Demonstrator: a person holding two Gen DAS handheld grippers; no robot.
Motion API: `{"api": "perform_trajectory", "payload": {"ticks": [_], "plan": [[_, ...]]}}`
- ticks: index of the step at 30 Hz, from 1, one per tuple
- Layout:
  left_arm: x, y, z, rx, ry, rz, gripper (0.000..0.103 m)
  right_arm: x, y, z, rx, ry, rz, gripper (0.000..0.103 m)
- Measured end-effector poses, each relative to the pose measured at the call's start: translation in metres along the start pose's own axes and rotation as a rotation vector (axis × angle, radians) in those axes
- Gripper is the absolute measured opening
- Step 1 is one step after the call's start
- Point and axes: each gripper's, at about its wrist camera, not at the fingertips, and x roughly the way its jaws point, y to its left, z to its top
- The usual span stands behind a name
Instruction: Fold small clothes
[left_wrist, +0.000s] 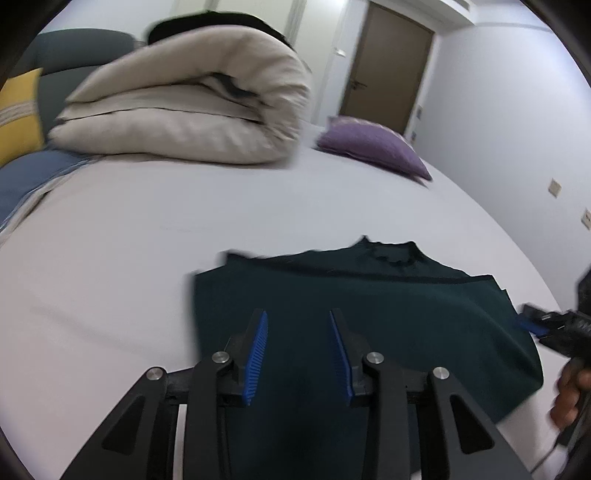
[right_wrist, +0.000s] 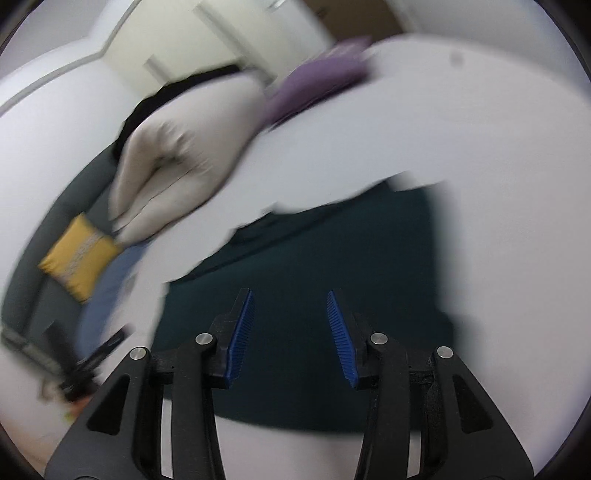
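Observation:
A dark green garment (left_wrist: 369, 310) lies flat and folded on the white bed (left_wrist: 147, 229), collar edge at its far side. My left gripper (left_wrist: 298, 314) hovers above its near left part, open, nothing between the blue pads. At the garment's right edge in the left wrist view, the right gripper (left_wrist: 532, 321) shows with a hand behind it. In the blurred right wrist view, the same garment (right_wrist: 332, 251) lies below my right gripper (right_wrist: 290, 293), which is open and holds nothing.
A folded beige duvet (left_wrist: 184, 107) lies at the far side of the bed, a purple pillow (left_wrist: 373, 144) to its right. A yellow cushion (left_wrist: 18, 114) rests on a grey sofa (left_wrist: 74, 51) at the left. A brown door (left_wrist: 388, 66) stands behind.

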Motion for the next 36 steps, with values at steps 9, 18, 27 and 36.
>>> {"api": "perform_trajectory", "payload": {"ticks": [9,18,27,36], "plan": [[0.091,0.013,0.005,-0.014,0.105,-0.016,0.036,0.151,0.007,0.016,0.080,0.105,0.142,0.031],[0.070,0.033,-0.007,-0.055,0.073,-0.057,0.033,0.071,-0.124,0.041,0.320,-0.215,0.128,0.026],[0.017,-0.010,-0.031,0.054,0.088,0.058,0.068,0.045,-0.069,0.017,0.274,-0.146,0.130,0.034],[0.026,-0.001,-0.064,0.055,0.167,0.092,0.071,0.106,-0.041,-0.027,0.205,0.059,0.194,0.030]]}}
